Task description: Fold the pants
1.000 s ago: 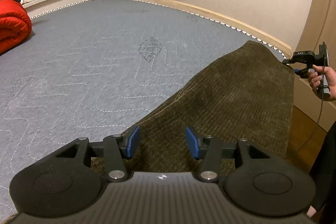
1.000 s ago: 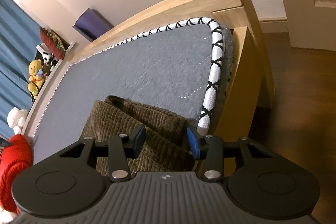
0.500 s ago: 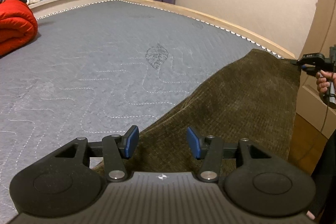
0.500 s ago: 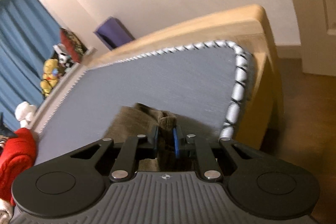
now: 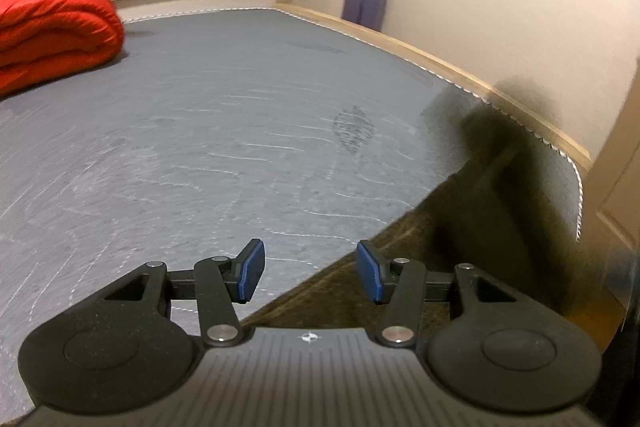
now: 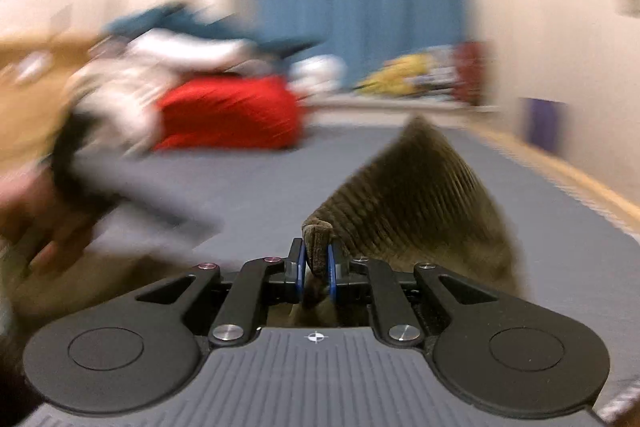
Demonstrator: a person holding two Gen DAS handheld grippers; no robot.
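One pants corner sits pinched inside right claw.

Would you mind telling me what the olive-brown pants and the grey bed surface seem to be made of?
The olive-brown pants look like corduroy: soft, matte, with raised parallel ribs where the fabric fans out from the shut right gripper. The grey bed surface looks like a quilted woven textile, matte, with wavy lines of pale stitching; the fibre itself cannot be told.

The right hand-held gripper pinches a fold of brown corduroy pants above a grey bed, background blurred.
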